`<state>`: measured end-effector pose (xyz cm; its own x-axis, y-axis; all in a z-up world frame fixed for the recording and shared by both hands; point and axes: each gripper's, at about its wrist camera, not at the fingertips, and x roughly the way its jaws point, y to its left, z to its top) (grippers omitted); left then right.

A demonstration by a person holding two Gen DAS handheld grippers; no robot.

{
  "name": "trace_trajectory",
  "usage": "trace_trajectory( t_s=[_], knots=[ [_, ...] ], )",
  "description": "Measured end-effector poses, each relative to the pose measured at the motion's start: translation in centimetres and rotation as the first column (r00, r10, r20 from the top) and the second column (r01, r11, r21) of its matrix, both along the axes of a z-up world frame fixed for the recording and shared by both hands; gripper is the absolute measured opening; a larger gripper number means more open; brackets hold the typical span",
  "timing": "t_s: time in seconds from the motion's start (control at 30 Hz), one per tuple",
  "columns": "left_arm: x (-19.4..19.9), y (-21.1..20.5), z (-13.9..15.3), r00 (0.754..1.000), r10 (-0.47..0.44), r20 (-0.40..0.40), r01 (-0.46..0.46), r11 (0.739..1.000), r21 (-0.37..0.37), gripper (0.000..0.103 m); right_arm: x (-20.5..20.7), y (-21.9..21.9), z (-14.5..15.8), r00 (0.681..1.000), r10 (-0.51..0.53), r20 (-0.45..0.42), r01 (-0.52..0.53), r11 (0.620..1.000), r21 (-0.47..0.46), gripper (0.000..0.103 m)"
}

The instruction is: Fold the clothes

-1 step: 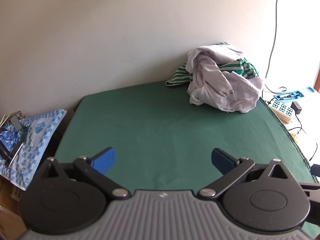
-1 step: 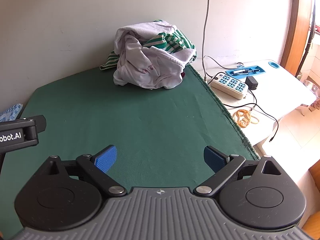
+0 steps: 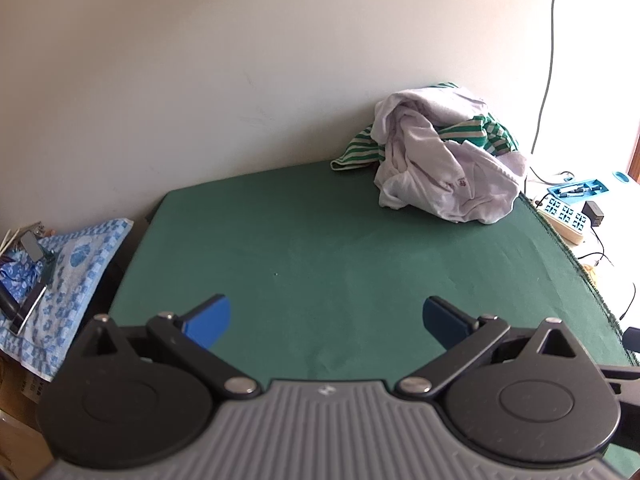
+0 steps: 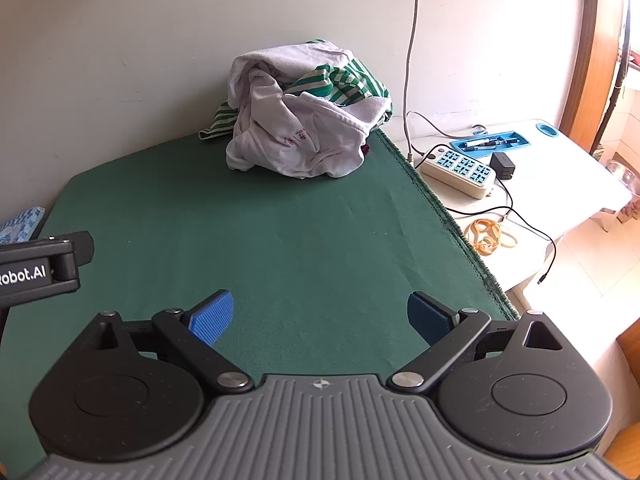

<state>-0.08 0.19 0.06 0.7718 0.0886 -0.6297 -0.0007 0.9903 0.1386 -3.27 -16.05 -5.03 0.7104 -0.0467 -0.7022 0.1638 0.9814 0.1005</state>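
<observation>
Clothes task, state: our left gripper (image 3: 326, 316) and right gripper (image 4: 318, 314) hover with jaws apart, holding nothing, above bare green felt (image 4: 280, 240). Farther out, clothes (image 4: 304, 120) sit crumpled at the far corner by the wall: soft white knit, green-striped cloth. We see nothing folded.

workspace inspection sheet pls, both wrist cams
Surface: green cloth, bare in the middle.
Job's things: clothes pile at far edge by the wall, white and green-striped, unfolded.
Clutter: power strip, pen tray, rubber bands on side table; blue towel left.
Grippers: left gripper and right gripper open, empty.
Cables: black cable; grey cable up the wall.
Surroundings: plain wall.
</observation>
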Motion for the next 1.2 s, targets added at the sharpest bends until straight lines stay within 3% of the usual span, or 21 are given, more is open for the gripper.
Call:
trace_trajectory(
  t_s=[0.5, 1.2],
  knots=[
    [0.9, 0.0, -3.0, 0.99, -0.087, -0.114, 0.078, 0.994, -0.078, 0.102, -1.2, 0.7, -1.1, 0.995, -0.094, -0.013, 0.094, 0.995, -0.046, 0.096],
    [1.3, -1.6, -2.3, 0.991, -0.067, -0.118, 0.07, 0.997, 0.018, 0.102, -1.5, -0.2, -1.2, 0.99, -0.132, -0.039, 0.13, 0.99, -0.059, 0.096]
  ],
)
